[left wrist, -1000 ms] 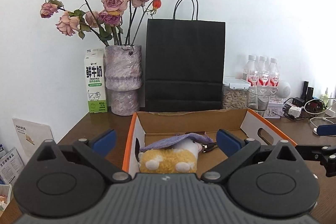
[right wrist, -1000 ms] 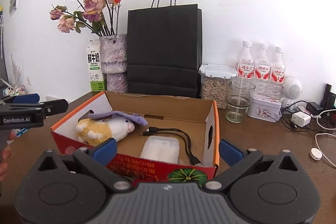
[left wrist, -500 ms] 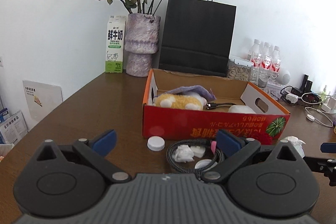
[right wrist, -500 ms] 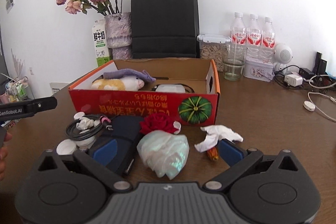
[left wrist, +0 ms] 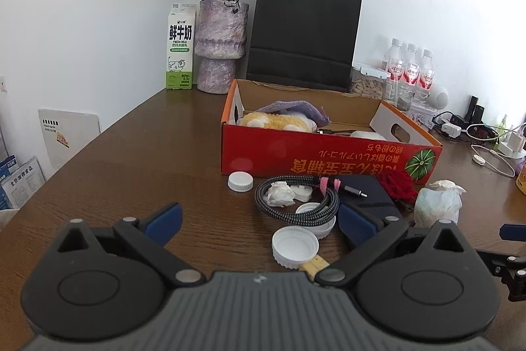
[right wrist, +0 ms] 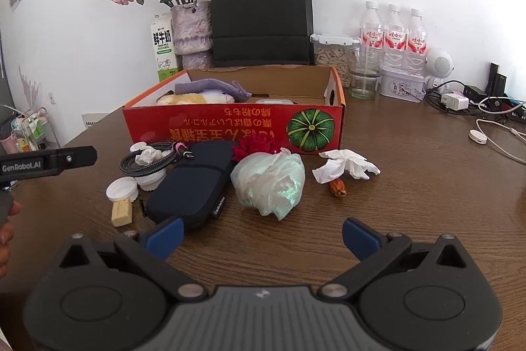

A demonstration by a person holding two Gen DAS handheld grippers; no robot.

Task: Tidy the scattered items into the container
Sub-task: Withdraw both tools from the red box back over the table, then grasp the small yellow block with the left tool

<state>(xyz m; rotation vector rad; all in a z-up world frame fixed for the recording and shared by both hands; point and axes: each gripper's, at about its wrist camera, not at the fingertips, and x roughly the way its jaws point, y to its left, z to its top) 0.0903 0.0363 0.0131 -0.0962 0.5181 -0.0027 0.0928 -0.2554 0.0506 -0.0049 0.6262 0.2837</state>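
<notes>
both tongs, left (left wrist: 258,221) and right (right wrist: 263,234), hang apart and empty above the worktop (right wrist: 427,203). the clutter lies near the red box (right wrist: 236,127): a soft, light bag (right wrist: 269,183), a crumpled tissue (right wrist: 345,166), a dark pouch (right wrist: 194,186), a springy cable (left wrist: 296,203) and light, rigid caps (left wrist: 295,249). pinch the bag at its bunched top, the pouch across its narrow width, and each cap at its rim.

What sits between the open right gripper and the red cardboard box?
In the right wrist view, a crumpled translucent plastic bag lies between the right gripper and the red cardboard box, with a red fabric rose behind it.
</notes>
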